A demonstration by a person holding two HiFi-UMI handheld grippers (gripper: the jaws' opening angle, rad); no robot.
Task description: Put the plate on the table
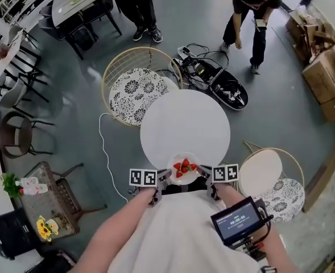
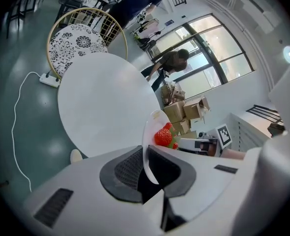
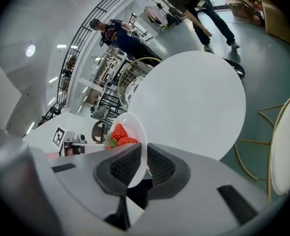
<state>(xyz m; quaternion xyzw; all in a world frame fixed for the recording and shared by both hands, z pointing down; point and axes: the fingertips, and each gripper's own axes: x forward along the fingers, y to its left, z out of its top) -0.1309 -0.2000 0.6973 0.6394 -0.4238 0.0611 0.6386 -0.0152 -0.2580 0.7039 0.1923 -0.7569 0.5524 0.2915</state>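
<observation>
A small white plate [image 1: 183,169] with red strawberries [image 1: 183,167] on it hangs over the near edge of the round white table [image 1: 184,124]. My left gripper [image 1: 163,178] is shut on the plate's left rim and my right gripper [image 1: 204,174] is shut on its right rim. In the left gripper view the plate [image 2: 149,146] shows edge-on between the dark pads, strawberries [image 2: 164,135] beyond. The right gripper view shows the plate [image 3: 133,136] pinched the same way, with the strawberries [image 3: 119,134] and the table [image 3: 194,102] past it.
A gold wire chair with a patterned cushion [image 1: 136,92] stands at the table's far left, another chair [image 1: 272,181] at the near right. Cables and gear [image 1: 213,78] lie on the floor behind. Two people stand beyond the table [image 1: 252,16]. Cardboard boxes [image 1: 326,67] are piled at right.
</observation>
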